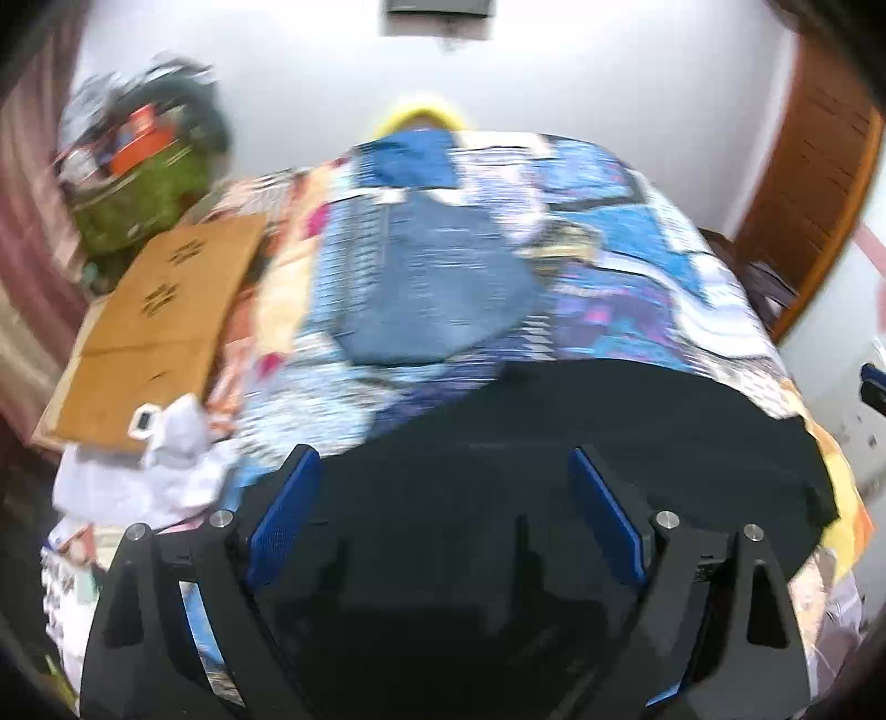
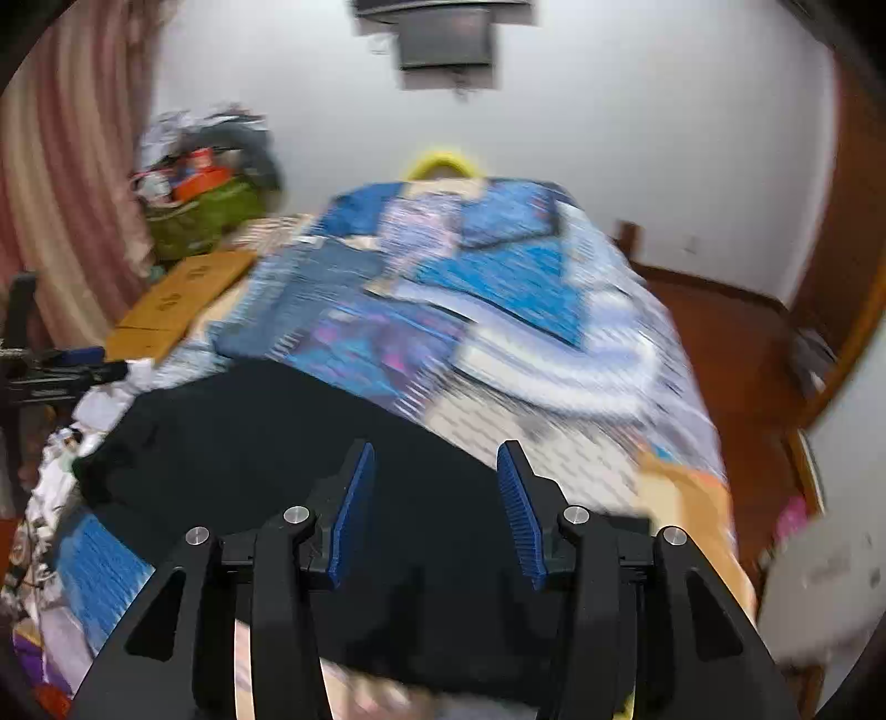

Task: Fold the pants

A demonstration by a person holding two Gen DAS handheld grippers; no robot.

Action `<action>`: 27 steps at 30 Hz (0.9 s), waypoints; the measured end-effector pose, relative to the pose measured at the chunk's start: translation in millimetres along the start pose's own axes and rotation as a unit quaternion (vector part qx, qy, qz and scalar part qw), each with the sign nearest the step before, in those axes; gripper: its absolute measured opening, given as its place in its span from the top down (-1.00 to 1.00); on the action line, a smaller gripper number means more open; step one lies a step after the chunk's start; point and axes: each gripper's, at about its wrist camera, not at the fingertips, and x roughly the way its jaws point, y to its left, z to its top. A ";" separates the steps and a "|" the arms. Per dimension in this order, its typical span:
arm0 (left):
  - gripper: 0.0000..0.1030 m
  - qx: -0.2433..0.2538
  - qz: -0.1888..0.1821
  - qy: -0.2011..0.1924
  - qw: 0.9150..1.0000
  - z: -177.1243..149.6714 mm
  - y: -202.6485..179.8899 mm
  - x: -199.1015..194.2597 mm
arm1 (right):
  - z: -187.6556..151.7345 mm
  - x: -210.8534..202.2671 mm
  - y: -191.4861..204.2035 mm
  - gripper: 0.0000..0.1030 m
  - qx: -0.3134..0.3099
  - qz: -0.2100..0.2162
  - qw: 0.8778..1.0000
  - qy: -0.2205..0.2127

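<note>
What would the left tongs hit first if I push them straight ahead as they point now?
Most likely the flat black fabric pants lying on the patterned blue bedspread. The left tongs are open and the dark cloth fills the gap directly ahead of the fingers. Motion blur makes the remaining depth unclear.

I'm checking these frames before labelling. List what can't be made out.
- Black pants, left wrist view: near part hidden behind the left tool; folds lost in darkness.
- Bedspread pattern, right wrist view: motion-blurred.
- Cardboard box print, left wrist view: blurred.
- Wall-mounted screen, both views: cut off by the top edge.
</note>
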 end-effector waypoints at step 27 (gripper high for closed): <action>0.22 -0.106 -0.108 0.161 0.975 -45.0 127.4 131.1 | 62.8 263.9 164.9 0.16 -0.144 0.151 0.953 0.221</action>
